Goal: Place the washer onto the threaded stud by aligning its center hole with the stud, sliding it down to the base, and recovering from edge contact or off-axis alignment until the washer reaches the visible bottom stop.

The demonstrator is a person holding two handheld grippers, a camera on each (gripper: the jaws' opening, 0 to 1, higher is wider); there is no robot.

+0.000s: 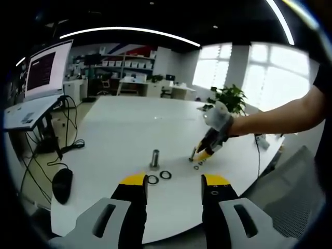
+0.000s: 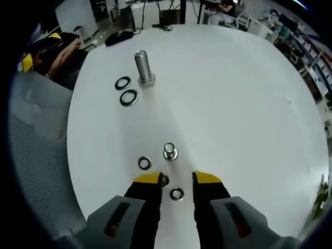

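Reaching low over the white bench [image 2: 233, 104], the right tool [image 2: 177, 179] has its two yellow-tipped jaws set a moderate way apart, with nothing clamped between them. In the right gripper view a small washer [image 2: 177, 194] lies flat on the bench in the gap between those jaws, and a second small washer [image 2: 164, 180] sits right at the inner edge of the left-hand jaw tip; whether it touches the jaw cannot be told. Just beyond the tips a third small washer [image 2: 144, 163] lies flat, and beside it stands the small threaded stud [image 2: 169, 151], upright on its base. Well past these, the large bolt [image 2: 143, 67] stands upright on its hexagonal head, with two large washers [image 2: 128, 97] lying flat just beside it, toward the bench edge. A grey mesh chair [image 2: 36, 155] is at that edge.

In the left gripper view, the left tool [image 1: 175, 181] hangs above the near edge of the bench, its jaws wide apart and empty. Just past its tips lie the two large washers and the upright large bolt. To the right of them the right tool comes in, gripped by a gloved hand [image 1: 220, 122], its tips down at the small stud and washers. Farther off, a computer mouse [image 1: 62, 184] lies at the left, a monitor [image 1: 47, 70] stands on a side desk, and a potted plant [image 1: 231, 97] is by the windows.
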